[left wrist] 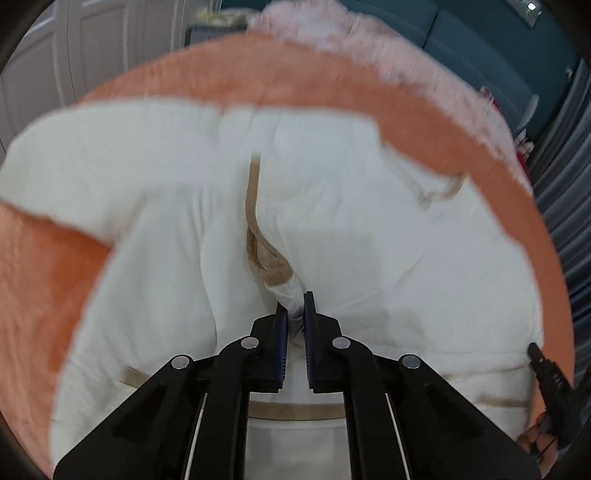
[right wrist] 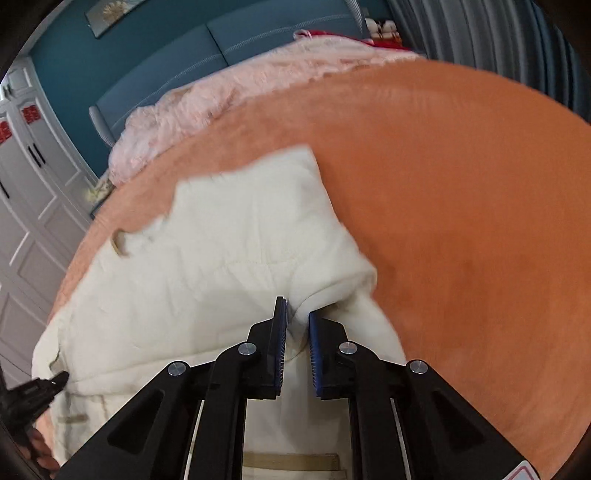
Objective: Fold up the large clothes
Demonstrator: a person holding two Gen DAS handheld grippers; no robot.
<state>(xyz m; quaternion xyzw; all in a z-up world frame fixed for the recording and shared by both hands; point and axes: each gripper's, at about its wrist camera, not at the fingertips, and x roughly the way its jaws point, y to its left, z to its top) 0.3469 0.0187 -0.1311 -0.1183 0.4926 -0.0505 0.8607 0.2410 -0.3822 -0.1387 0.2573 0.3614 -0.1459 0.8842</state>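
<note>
White jacket lies spread on the orange blanket covering the bed, tan trim running down its middle. My left gripper is pinched nearly closed on a bunched fold of jacket fabric at the end of that trim, blue pads pressing it. My right gripper is clamped narrow on a fold at the jacket edge, near the bare blanket. Each gripper's tip shows at the other view's edge, both touching the jacket's near hem. Pink fluffy throw sits beyond the blanket. Blue headboard, white wardrobe and grey curtain behind. Frames are motion-blurred.
</note>
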